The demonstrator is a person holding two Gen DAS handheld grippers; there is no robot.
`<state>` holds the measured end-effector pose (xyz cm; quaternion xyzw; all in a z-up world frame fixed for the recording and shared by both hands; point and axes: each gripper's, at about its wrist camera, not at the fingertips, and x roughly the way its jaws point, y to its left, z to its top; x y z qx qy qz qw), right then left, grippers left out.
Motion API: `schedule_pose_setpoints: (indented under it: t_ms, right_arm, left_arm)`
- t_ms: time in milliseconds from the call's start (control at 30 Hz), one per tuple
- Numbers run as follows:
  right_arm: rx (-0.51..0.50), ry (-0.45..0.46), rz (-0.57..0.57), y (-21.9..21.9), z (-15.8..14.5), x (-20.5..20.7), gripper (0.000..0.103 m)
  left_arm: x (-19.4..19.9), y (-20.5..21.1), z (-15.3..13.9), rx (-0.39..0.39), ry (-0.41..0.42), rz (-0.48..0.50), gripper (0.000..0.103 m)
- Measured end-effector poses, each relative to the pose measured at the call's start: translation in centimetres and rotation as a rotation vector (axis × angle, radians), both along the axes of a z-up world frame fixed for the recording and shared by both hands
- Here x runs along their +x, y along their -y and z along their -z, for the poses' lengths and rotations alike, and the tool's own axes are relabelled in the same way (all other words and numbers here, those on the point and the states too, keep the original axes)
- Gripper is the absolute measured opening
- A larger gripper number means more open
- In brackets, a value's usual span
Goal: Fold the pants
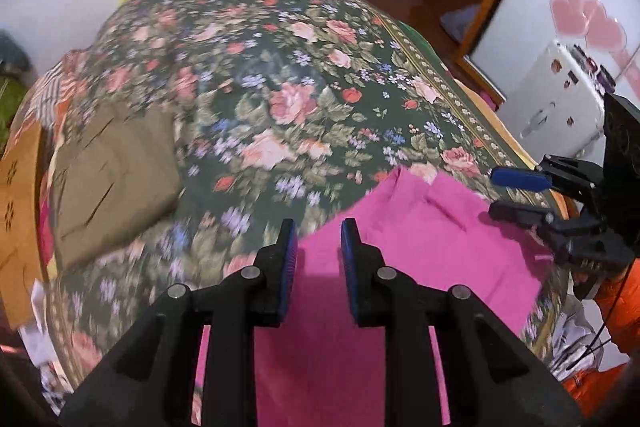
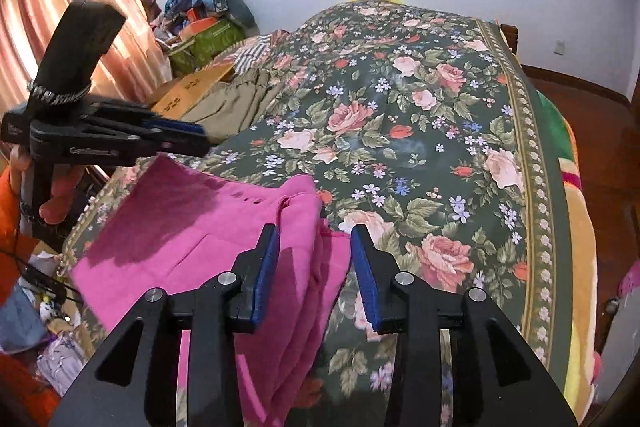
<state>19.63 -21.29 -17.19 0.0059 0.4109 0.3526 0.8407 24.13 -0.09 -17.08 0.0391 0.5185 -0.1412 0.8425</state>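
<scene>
Pink pants (image 1: 400,259) lie on the near edge of a floral bedspread (image 1: 280,99), partly folded with layered edges; they also show in the right wrist view (image 2: 192,239). My left gripper (image 1: 319,239) is open and empty, hovering over the pants' left edge. It also shows in the right wrist view (image 2: 196,137) at the left, above the pants. My right gripper (image 2: 314,247) is open and empty over the pants' right edge. It also shows in the left wrist view (image 1: 496,193) at the right, above the pants.
Olive-brown folded clothing (image 1: 112,179) lies on the bed's left side beside a cardboard box (image 1: 16,211). Clutter and bags (image 2: 204,23) sit by the curtain. A white appliance (image 1: 556,103) stands right of the bed. The bedspread (image 2: 420,131) fills the middle.
</scene>
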Motion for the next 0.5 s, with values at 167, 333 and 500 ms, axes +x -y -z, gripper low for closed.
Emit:
schedule_pose_setpoints:
  t_ms: [167,333,500]
  right_arm:
    - [0.026,-0.001,-0.057,-0.7,-0.4,-2.0,0.034]
    - [-0.052,-0.019,-0.109,-2.5,1.3,-3.2,0.034]
    - [-0.056,-0.031,-0.107,-2.9,1.8,-3.7,0.034]
  left_arm:
    - [-3.7,-1.4,1.4,-0.037,0.024,-0.055,0.021]
    - [-4.7,-3.5,4.0,-0.023,0.000,-0.143,0.010]
    - [-4.4,-5.3,4.8,0.049,0.017,-0.181,0.022]
